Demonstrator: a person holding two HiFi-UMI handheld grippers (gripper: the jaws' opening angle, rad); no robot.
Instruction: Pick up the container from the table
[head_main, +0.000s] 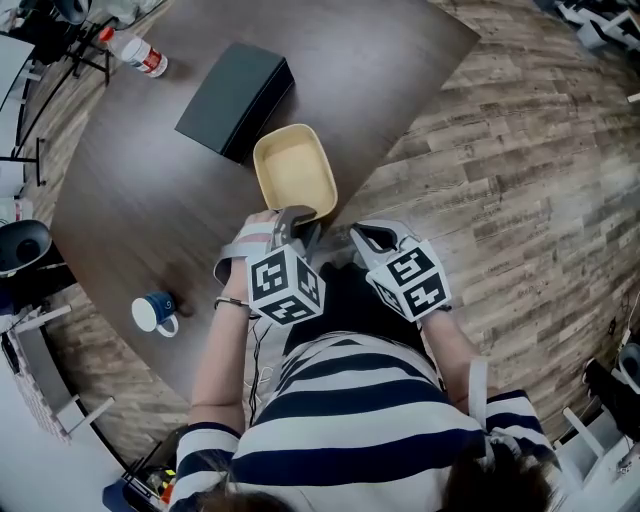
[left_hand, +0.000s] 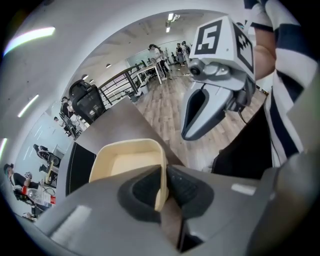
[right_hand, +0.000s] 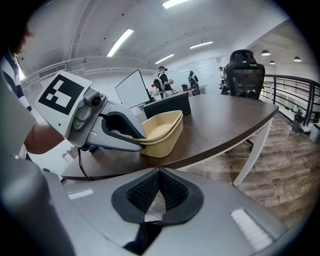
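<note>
A cream rectangular container (head_main: 293, 170) stands near the front edge of the dark brown table (head_main: 150, 210). My left gripper (head_main: 292, 222) is shut on the container's near rim (left_hand: 161, 185), the wall pinched between its two pads. In the right gripper view the container (right_hand: 161, 131) looks slightly raised at the held end, though I cannot tell for sure. My right gripper (head_main: 362, 237) hangs just right of the left one, off the table's edge, jaws shut with nothing between them (right_hand: 159, 192).
A black box (head_main: 236, 98) lies just behind the container. A plastic bottle (head_main: 140, 54) lies at the far left, a blue mug (head_main: 154, 313) near the left front edge. Wood floor (head_main: 520, 180) spreads to the right. Chairs and people stand far off.
</note>
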